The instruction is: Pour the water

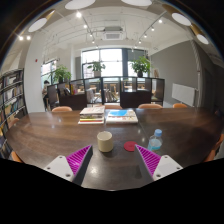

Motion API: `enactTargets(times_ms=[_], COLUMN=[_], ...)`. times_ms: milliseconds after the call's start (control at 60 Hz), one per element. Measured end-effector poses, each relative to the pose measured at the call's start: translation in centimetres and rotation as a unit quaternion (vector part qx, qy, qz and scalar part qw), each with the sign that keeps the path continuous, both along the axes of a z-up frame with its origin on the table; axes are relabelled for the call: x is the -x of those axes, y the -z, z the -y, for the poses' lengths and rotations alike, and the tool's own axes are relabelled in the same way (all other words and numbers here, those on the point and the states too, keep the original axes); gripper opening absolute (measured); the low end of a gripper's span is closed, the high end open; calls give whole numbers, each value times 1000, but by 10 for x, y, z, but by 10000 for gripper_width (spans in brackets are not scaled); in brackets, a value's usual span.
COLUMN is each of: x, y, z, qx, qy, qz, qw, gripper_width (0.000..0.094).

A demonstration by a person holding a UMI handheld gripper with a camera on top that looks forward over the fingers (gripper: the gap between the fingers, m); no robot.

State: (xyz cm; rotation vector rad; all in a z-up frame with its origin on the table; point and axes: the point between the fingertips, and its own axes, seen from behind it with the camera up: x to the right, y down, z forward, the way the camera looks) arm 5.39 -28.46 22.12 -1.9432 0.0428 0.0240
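The gripper hangs above the near part of a wide brown wooden tabletop, its two fingers spread wide with nothing between the magenta pads; only the finger ends show, the rest being cut off below. Just ahead of the fingers, a little toward the left one, stands a pale cup, upright and free on the wood. To its right lies a small pink lid or coaster, too small to name with certainty, and right of that, just beyond the right finger, stands a clear plastic water bottle with a bluish tint; whether it is capped is hard to make out. The three sit near one another but apart, none touching. Farther back, near the middle of the tabletop, a stack of books lies beside a blue-covered book, with another small clear container behind them that cannot be made out well. Bare wood spreads to either side of the cup and bottle, and between them and the books. Chair backs show along the far edge, with potted plants and bright windows beyond, and a bookshelf at the left wall.
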Motion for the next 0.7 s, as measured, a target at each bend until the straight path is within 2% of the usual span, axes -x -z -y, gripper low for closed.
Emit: enactTargets(times_ms=[133,283,450,700], x=[-24,-107,-163,-195], y=[18,73,123,158], z=[4,-13,-48,-129], qx=[9,-7,16,4], qy=[29,52,69,52], qz=[-19,-8,-2,13], qw=[999,999,998,999], gripper_width=[863,861,855,846])
